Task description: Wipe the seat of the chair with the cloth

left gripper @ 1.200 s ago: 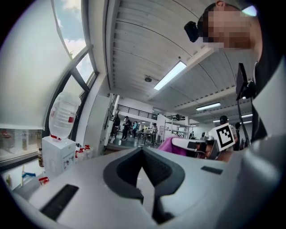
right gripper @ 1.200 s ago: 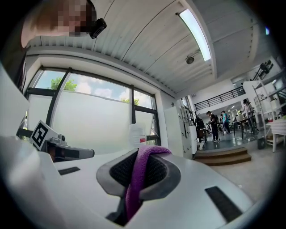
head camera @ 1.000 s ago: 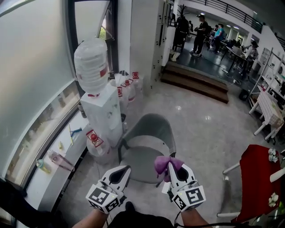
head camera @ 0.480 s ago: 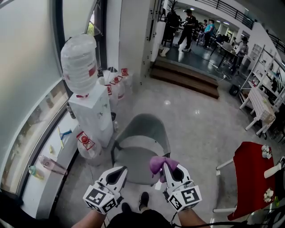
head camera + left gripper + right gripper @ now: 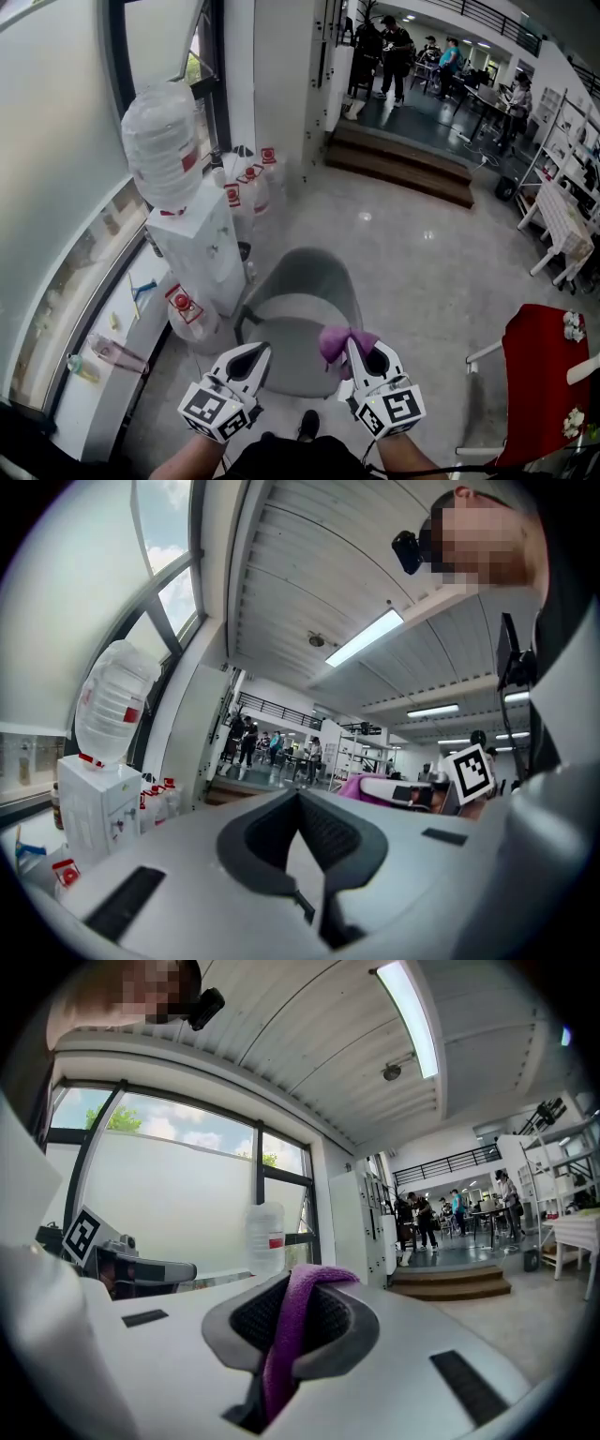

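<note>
A grey chair (image 5: 298, 305) with a rounded back stands on the floor just ahead of me, its seat facing up. My right gripper (image 5: 361, 347) is held above the seat's near right edge, shut on a purple cloth (image 5: 336, 341) that bunches out past its tip. In the right gripper view the purple cloth (image 5: 292, 1326) runs between the closed jaws of the right gripper (image 5: 291, 1321). My left gripper (image 5: 247, 357) hovers above the seat's near left edge, shut with nothing in it. The left gripper (image 5: 302, 841) shows closed jaws in its own view.
A white water dispenser (image 5: 202, 246) with a large bottle (image 5: 163, 142) stands left of the chair, spare bottles (image 5: 247, 187) beside it. A red chair (image 5: 539, 375) is at the right. Steps (image 5: 403, 164) rise at the back, with people beyond.
The head view has shifted slightly; both grippers stay held over the near edge of the chair, the cloth still in the right one.
</note>
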Motion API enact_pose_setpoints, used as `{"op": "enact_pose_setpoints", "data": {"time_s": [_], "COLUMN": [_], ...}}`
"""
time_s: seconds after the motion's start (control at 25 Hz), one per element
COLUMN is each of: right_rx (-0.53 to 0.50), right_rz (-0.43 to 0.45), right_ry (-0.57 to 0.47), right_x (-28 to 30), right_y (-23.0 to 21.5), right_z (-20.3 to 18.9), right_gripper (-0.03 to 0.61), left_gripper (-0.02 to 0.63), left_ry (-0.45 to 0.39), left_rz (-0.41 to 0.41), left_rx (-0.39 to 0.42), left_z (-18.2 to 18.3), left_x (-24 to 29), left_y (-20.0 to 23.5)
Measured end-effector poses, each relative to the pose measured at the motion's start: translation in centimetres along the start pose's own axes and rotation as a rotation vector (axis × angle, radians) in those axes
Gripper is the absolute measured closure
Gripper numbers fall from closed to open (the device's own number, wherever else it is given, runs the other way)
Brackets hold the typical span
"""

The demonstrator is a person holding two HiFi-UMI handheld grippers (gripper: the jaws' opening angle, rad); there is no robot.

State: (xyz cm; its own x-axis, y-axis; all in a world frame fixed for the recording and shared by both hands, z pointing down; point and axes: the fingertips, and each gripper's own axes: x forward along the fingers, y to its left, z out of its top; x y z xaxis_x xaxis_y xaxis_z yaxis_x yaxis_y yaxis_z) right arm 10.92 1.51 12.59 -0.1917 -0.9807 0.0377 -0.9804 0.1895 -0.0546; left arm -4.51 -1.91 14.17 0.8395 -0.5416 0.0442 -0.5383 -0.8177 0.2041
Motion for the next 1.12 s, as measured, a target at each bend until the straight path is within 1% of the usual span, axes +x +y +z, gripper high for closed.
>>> {"op": "enact_pose_setpoints", "data": {"time_s": [0.12,0.2,0.28,0.4,0.56,0.68,0.84,1.0,1.12], "right_rx": [0.003,0.004,0.011,0.016,0.007,0.014,0.016,0.02,0.003], "right_rz": [0.009,0.023,0.036,0.056,0.067,0.063,0.046,0.0,-0.038], "right_ry": [0.01,0.02,0.025,0.046,0.107,0.142,0.205,0.306,0.369], "right_x": [1.0,1.4,1.7,2.1,3.5,4.4,5.2,5.4,5.2], "right_y": [-1.7,-2.5,-3.5,-4.6,-5.8,-6.3,-6.7,-6.8,-7.2], "right_z": [-0.4,-1.2,-2.1,-3.9,-7.2,-10.4,-15.6,-21.5,-25.3], "right_gripper": [0.552,0.552,0.552,0.552,0.552,0.552,0.552,0.552,0.552], "left_gripper": [0.607,0.607,0.607,0.607,0.607,0.607,0.607,0.607,0.607], "left_ry": [0.008,0.017,0.033,0.064,0.103,0.145,0.213,0.277,0.322], "left_rz": [-0.002,0.002,0.007,0.009,0.026,0.015,0.006,-0.019,-0.041], "left_rx": [0.005,-0.002,0.007,0.037,0.029,0.023,-0.018,-0.045,-0.083], "left_z": [-0.1,-0.7,-1.5,-3.1,-5.5,-8.2,-12.6,-16.9,-20.2], "left_x": [2.1,3.2,4.3,5.8,7.6,8.4,9.2,9.5,9.5], "left_y": [0.1,0.1,0.0,0.1,1.5,3.1,5.5,7.3,8.0]}}
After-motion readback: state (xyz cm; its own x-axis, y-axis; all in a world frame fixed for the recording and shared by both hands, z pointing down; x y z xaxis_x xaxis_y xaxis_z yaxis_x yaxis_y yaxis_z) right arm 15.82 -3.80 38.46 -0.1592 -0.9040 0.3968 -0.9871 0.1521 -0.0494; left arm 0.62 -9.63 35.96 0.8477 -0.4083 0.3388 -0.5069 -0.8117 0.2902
